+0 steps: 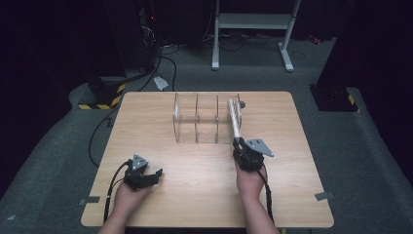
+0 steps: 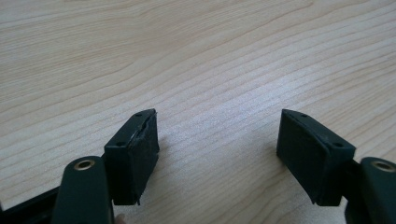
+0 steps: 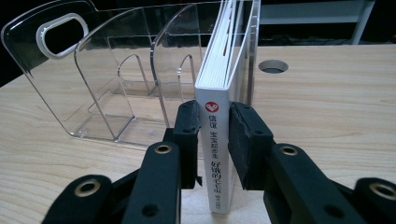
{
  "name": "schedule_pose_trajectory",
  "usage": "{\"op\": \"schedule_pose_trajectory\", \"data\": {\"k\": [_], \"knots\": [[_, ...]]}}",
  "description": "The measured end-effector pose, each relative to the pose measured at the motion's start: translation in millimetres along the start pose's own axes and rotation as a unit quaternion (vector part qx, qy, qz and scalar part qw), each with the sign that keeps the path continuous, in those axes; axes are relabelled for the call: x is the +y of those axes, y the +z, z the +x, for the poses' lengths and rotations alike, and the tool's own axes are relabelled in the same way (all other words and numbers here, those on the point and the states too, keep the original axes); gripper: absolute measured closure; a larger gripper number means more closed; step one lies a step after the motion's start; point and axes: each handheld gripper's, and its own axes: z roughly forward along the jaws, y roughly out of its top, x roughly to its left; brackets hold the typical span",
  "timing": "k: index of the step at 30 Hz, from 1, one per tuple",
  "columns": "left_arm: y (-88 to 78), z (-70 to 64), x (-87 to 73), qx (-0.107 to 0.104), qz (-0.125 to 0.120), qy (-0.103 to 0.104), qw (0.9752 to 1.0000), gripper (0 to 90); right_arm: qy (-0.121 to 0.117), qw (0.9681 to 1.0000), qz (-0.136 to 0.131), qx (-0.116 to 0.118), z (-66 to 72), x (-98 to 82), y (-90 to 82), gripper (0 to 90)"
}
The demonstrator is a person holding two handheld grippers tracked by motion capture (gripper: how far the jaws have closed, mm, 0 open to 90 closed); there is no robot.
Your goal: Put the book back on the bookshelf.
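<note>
A: Item one, please.

B: Thin white book with a red roundel and dark characters down its spine. It stood upright on the light wooden desk, its far part inside the right-end compartment of the clear plastic three-slot file rack, its spine end sticking out toward the near edge.

A: And the rack's place?

B: Toward the desk's far edge, about midway along it, with an oval handle cut-out in its left end wall (seen from the right gripper view).

A: Item two, the tongs?

B: Right black two-jaw gripper: jaws narrow, one pad pressed on each cover of the book near the spine. It sat right of the desk's centre, just before the rack. Left black two-jaw gripper: jaws wide apart, nothing between them but bare wood, lying near the near-left corner, well apart from the rack.

A: Anything else on the surface?

B: A round cable hole beyond the rack, toward the far edge.
</note>
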Motion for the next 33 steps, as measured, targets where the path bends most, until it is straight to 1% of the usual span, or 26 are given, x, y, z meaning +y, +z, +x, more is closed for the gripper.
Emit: {"op": "schedule_pose_trajectory", "data": {"k": [11, 33], "knots": [[0.0, 0.1, 0.1, 0.0, 0.0, 0.0, 1.0, 29.5, 0.0, 1.0, 0.0, -0.002, 4.3, 3.1, 6.7, 72.6], [0.0, 0.1, 0.0, 0.0, 0.0, 0.0, 1.0, 29.5, -0.001, 1.0, -0.003, -0.009, 4.4, 7.2, 16.9, 72.3]]}}
